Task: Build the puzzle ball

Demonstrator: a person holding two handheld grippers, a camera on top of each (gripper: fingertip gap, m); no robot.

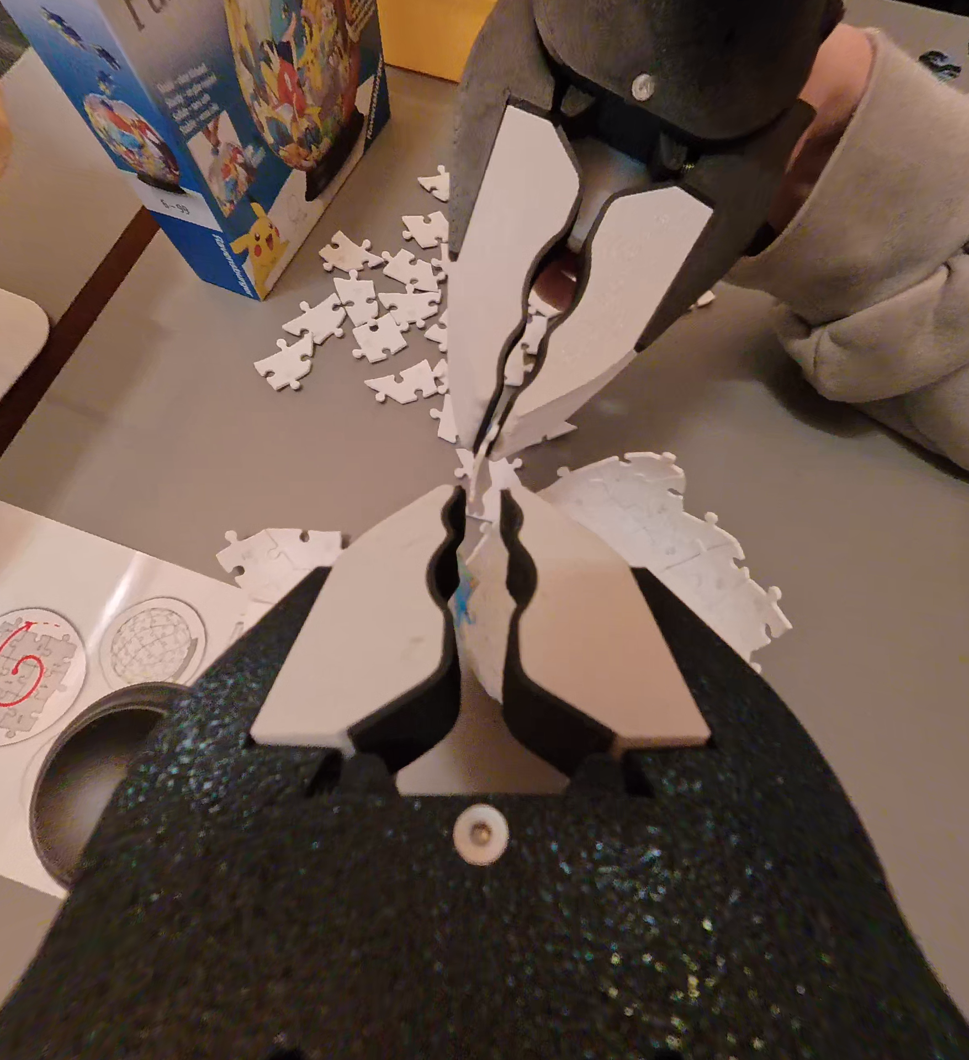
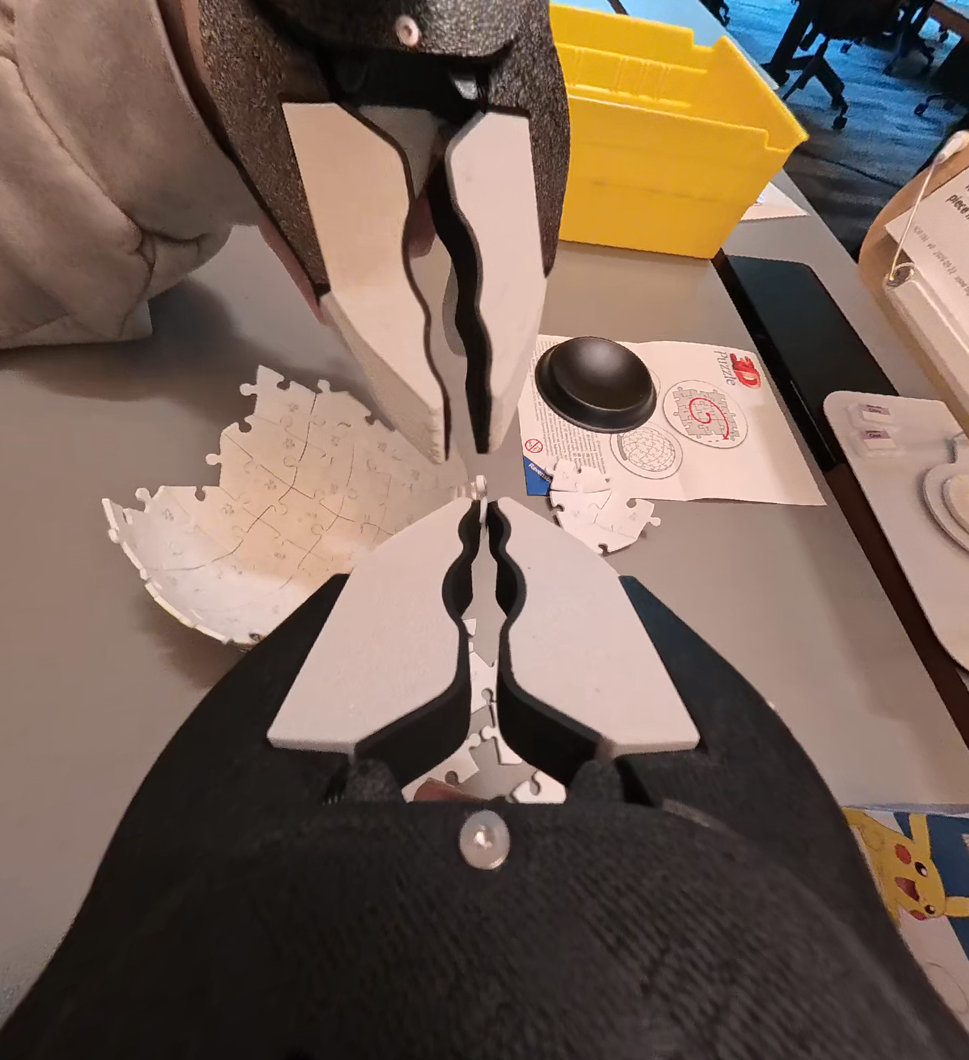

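On the grey table (image 2: 700,631) the half-built puzzle ball shell (image 2: 252,516) lies open at nine o'clock of the meeting tips. The left gripper (image 1: 482,499) has its fingers narrowly parted around the shell's edge; whether they press it, I cannot tell. The right gripper (image 2: 481,505), coming from twelve o'clock, is nearly closed, pinching a small white puzzle piece (image 2: 479,487). Loose pieces (image 1: 367,321) lie at eleven o'clock.

- The left gripper (image 1: 482,499) had a rough, speckled black body and smooth matt grey fingers (image 1: 378,619)
- The puzzle pieces (image 1: 376,338) looked like matt white plastic
- The table (image 1: 183,436) was smooth matt grey
- The stand (image 2: 595,383) was satin black plastic
- The bin (image 2: 671,143) was glossy yellow plastic
- The instruction sheet (image 2: 757,476) was paper
- The sleeve (image 1: 918,275) was soft beige cloth
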